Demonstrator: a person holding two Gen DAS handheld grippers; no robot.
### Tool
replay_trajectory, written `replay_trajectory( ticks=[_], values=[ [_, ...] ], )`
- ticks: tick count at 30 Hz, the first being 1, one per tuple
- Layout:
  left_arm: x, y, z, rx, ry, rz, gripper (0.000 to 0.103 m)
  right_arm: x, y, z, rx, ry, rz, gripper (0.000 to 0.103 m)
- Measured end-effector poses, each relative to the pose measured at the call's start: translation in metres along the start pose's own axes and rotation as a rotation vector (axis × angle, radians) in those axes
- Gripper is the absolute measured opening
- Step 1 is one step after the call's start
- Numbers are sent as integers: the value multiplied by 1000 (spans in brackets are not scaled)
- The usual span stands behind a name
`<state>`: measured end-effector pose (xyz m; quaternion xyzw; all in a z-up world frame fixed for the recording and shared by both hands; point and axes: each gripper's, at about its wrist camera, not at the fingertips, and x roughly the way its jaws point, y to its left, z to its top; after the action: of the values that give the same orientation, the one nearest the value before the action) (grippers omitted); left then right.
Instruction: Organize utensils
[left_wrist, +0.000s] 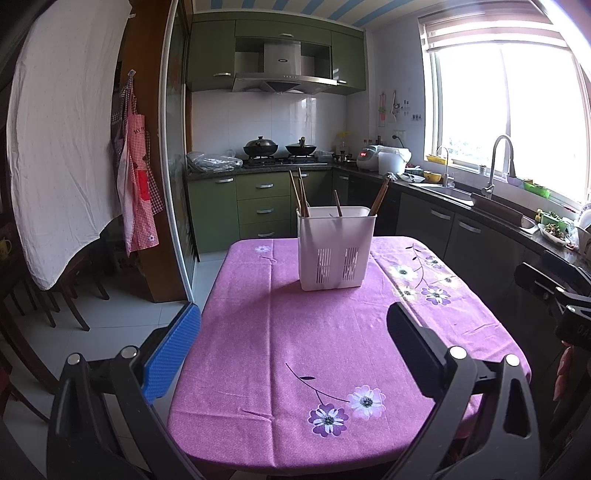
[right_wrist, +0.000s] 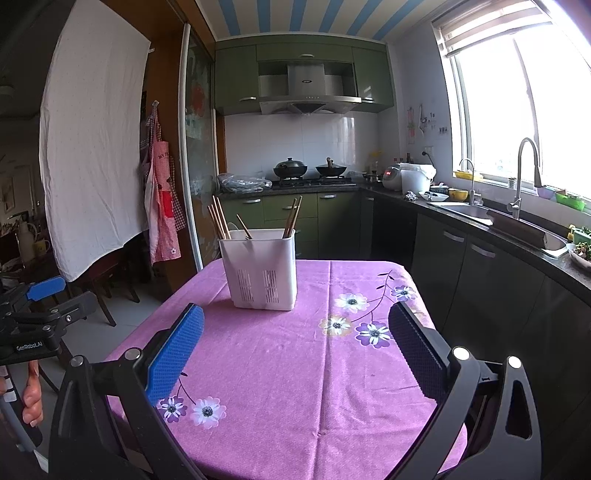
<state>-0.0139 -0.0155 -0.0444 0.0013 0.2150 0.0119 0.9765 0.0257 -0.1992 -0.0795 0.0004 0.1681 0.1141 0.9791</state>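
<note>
A white plastic utensil holder (left_wrist: 335, 248) (right_wrist: 263, 268) stands upright at the far end of a table under a purple flowered cloth (left_wrist: 325, 354) (right_wrist: 295, 369). Several wooden chopsticks (left_wrist: 300, 195) (right_wrist: 218, 218) stick up out of it, leaning left and right. My left gripper (left_wrist: 295, 325) is open over the near half of the table with nothing between its fingers. My right gripper (right_wrist: 297, 325) is open as well, empty, short of the holder. The left gripper's body (right_wrist: 40, 325) and the hand holding it show at the left edge of the right wrist view.
A kitchen counter with a sink and tap (left_wrist: 498, 166) (right_wrist: 521, 177) runs along the right, close to the table edge. A stove with two woks (left_wrist: 280, 149) is at the back. Wooden chairs (left_wrist: 74, 295) and a hanging white sheet (left_wrist: 62, 140) stand left.
</note>
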Motion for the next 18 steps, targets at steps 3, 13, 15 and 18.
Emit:
replay_trajectory(
  ticks=[3,13,15,18],
  values=[
    [0,0,0,-1,1,-1,96,0,0,0,-1,3,0,98],
    [4,-1,0,-20,28,2,96,4,1,-1,-3,11,2,98],
    [4,0,0,-15,30,6,96,5,3,-2,-5,13,1,98],
    [4,-1,0,-7,29,6,96,5,3,-3,-5,16,3,98]
  ],
)
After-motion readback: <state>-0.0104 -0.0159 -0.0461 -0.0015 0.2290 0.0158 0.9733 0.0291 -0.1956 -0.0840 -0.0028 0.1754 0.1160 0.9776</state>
